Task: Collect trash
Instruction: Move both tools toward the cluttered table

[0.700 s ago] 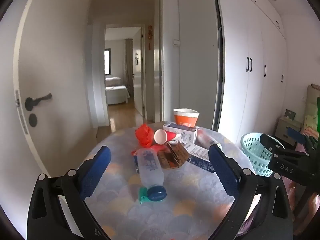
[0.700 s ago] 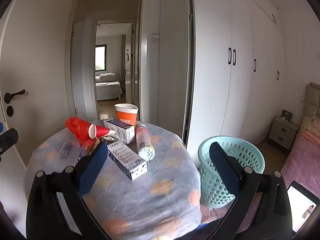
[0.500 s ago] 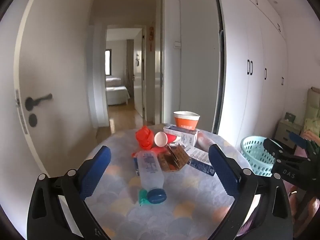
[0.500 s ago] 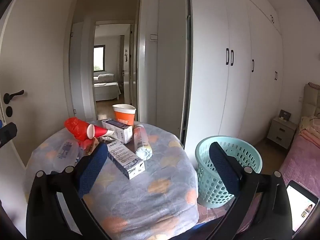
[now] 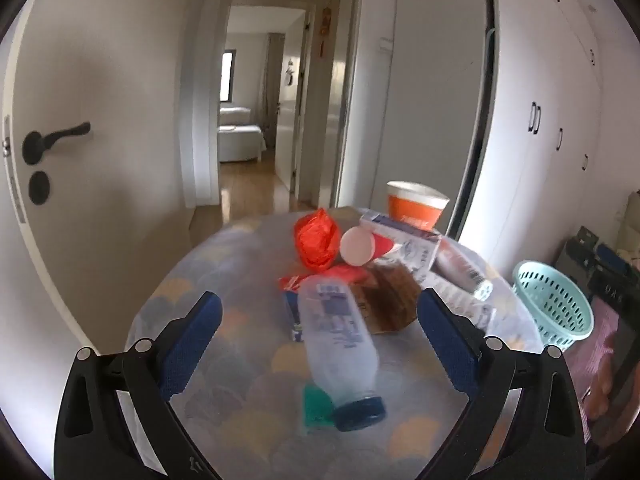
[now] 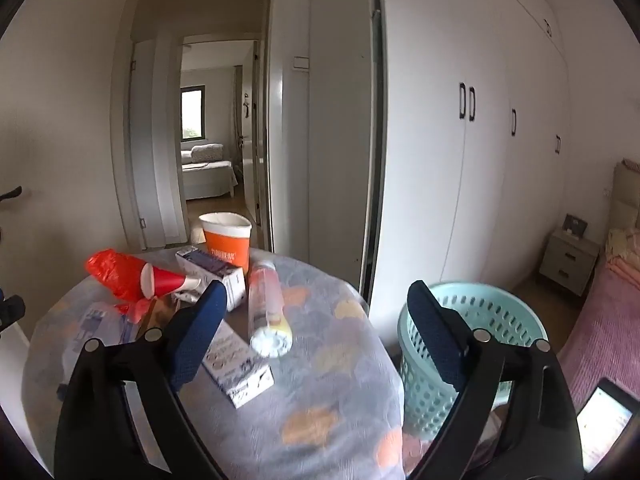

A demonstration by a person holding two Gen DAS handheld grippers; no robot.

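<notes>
Jaws of both grippers, left (image 5: pixel 318 340) and right (image 6: pixel 312 330), gape wide and empty over the littered surface (image 6: pixel 320 392).
Left frames the lying plastic bottle (image 5: pixel 340 344), probably first pick; the teal basket (image 6: pixel 480 332) waits beside the surface.

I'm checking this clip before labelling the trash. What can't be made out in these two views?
- Basket inside: right view, hidden by its wall and the right gripper.
- Brown packet: left view, blurred and half under the blue-capped bottle.
- Box print: right view, blurred, partly behind a finger.
- Orange cup contents: both views, hidden by its rim.
</notes>
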